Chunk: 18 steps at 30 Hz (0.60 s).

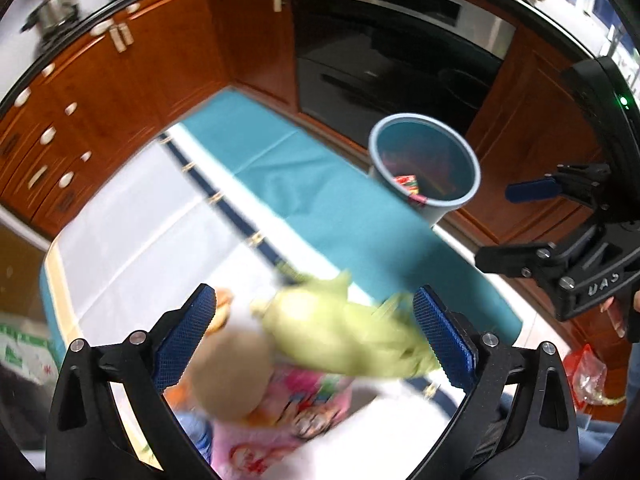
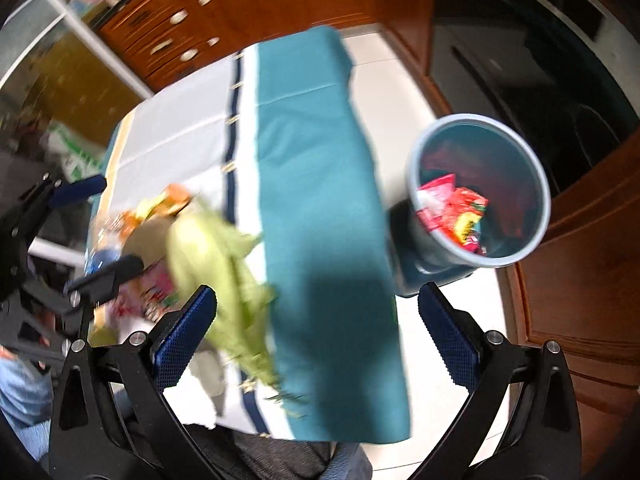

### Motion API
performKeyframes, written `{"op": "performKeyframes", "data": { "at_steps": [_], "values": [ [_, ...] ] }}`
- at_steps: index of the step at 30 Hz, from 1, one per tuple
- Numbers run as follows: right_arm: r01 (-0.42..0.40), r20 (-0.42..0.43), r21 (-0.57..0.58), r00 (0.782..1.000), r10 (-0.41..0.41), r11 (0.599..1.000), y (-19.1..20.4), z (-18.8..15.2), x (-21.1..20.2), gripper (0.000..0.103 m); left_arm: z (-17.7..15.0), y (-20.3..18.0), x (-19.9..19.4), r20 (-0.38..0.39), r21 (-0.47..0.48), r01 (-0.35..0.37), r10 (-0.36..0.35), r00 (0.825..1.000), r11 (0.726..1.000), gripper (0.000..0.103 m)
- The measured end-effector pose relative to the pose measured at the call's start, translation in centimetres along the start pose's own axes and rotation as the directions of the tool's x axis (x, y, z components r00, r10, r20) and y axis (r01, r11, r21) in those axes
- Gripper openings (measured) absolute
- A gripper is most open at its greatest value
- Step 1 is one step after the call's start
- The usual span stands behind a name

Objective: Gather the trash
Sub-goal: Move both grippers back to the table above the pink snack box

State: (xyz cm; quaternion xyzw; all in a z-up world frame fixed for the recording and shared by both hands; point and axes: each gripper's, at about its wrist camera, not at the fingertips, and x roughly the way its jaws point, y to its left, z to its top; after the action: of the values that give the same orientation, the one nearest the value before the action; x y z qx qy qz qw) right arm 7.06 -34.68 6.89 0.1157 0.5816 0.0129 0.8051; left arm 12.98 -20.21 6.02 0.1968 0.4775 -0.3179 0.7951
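Green corn husk lies on my table among wrappers; both my left gripper and right gripper stand wide apart, empty. Bin sits beside the table.

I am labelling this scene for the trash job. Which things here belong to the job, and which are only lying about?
Job:
- bin, wrappers inside
- corn husk
- pink wrapper
- round brown item
- orange scraps

Lying about:
- tablecloth
- cabinets
- oven
- pot
- floor bag
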Motion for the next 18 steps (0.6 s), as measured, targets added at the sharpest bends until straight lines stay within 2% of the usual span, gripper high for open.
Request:
{"op": "performKeyframes", "data": {
  "at_steps": [9, 15, 18],
  "values": [
    [-0.036, -0.073, -0.150, 0.997, 0.025, 0.988, 8.4, -4.2, 1.9, 0.097, -10.0, 3.9, -2.7, -0.007, -0.059, -0.088, 0.087, 0.996, 0.994, 0.099],
    [-0.081, -0.121, -0.187, 0.991, 0.059, 0.979, 11.3, -7.2, 3.5, 0.097, -15.5, 5.9, -2.6, -0.038, -0.109, -0.103, 0.099, 0.994, 0.989, 0.099],
    [-0.100, -0.138, -0.199, 0.988, 0.073, 0.975, 12.7, -8.3, 4.0, 0.097, -17.2, 7.0, -2.2, -0.039, -0.146, -0.100, 0.095, 0.995, 0.984, 0.099]
  ]
}}
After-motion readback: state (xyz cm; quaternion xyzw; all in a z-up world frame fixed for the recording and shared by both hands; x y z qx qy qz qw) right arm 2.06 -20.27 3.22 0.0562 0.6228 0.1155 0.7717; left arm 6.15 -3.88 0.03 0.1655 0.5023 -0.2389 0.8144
